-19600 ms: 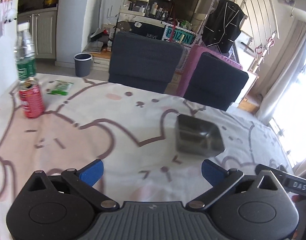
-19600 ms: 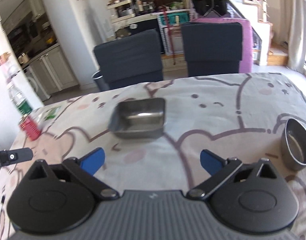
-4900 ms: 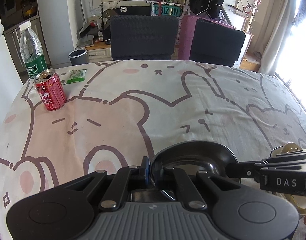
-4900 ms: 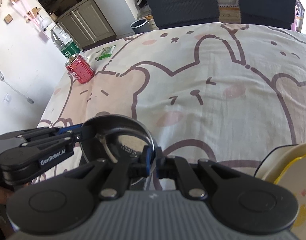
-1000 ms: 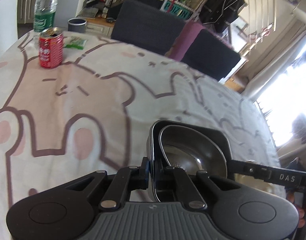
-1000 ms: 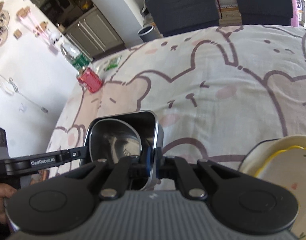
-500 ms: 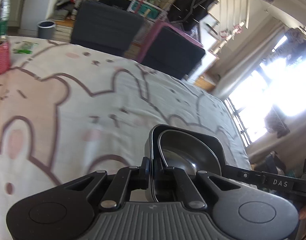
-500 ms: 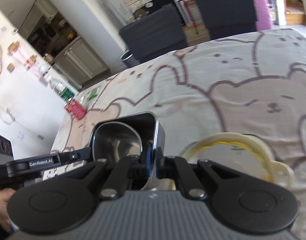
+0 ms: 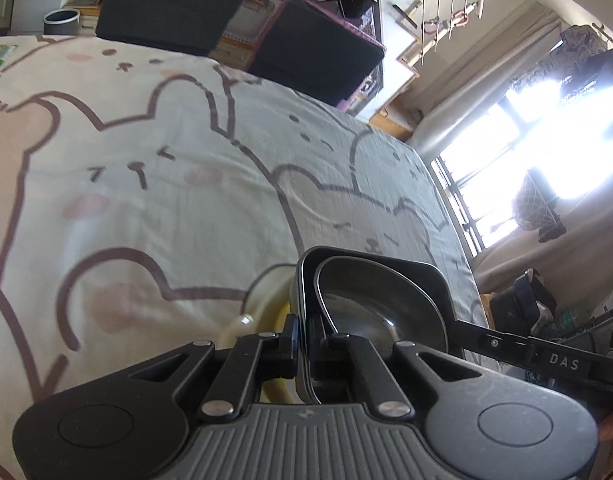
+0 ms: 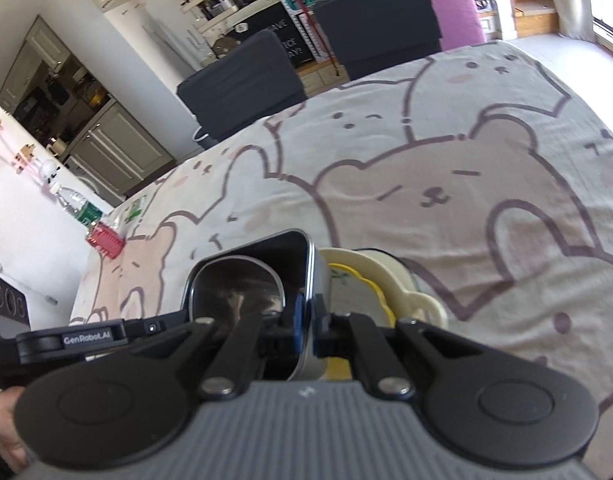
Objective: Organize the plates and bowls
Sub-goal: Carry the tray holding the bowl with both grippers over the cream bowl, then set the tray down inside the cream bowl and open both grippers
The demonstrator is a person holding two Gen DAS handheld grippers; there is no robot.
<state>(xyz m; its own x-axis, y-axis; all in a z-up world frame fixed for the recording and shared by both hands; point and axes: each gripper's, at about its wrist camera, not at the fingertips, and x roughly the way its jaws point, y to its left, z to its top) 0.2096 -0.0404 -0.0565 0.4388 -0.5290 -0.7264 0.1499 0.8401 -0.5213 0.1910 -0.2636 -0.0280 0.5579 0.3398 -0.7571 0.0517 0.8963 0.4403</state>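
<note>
In the left wrist view, the left gripper (image 9: 304, 338) has its fingers (image 9: 291, 330) pinched tight on the near wall of the square metal tray (image 9: 390, 270). One round steel bowl (image 9: 370, 300) sits nested inside that tray. The tray's underside is hidden, so whether it rests on anything cannot be told. To its left, only a sliver of the cream bowl with a yellow rim (image 9: 262, 300) shows, the rest being covered by the tray and the fingers. The right gripper's arm, marked "DAS", reaches in from the right edge and meets the tray's far side, its tips out of sight.

In the right wrist view, a red can (image 10: 106, 240) and one plastic bottle (image 10: 76, 202) stand at the far left of the surface (image 10: 446, 200), both small and blurred. The left gripper's arm comes in from the left to the tray's other wall. The right gripper (image 10: 306, 326) is clamped shut on the tray wall (image 10: 318, 268) with its blue pads. Just right of the tray, the cream bowl (image 10: 390, 276) shows half its rim and one handle. Two dark chairs (image 10: 242, 84) stand behind the surface.
</note>
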